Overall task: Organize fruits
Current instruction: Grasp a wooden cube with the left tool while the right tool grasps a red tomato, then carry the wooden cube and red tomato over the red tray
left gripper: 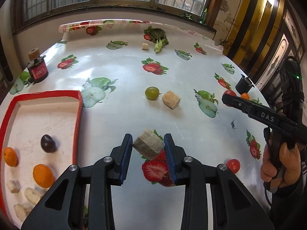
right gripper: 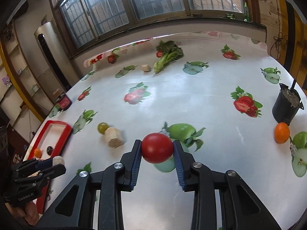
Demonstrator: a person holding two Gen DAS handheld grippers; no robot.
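Left wrist: banana chunk (left gripper: pixel 148 146) btwn left gripper (left gripper: pixel 148 149) pads, tomato (right gripper: pixel 157 150) in right gripper (right gripper: pixel 157 153)

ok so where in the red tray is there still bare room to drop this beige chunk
The far half of the red tray is bare, from its far rim down to the dark plum. The near end is crowded: two oranges and pale chunks fill it. The left tongs hold the beige chunk just right of the tray's right wall.
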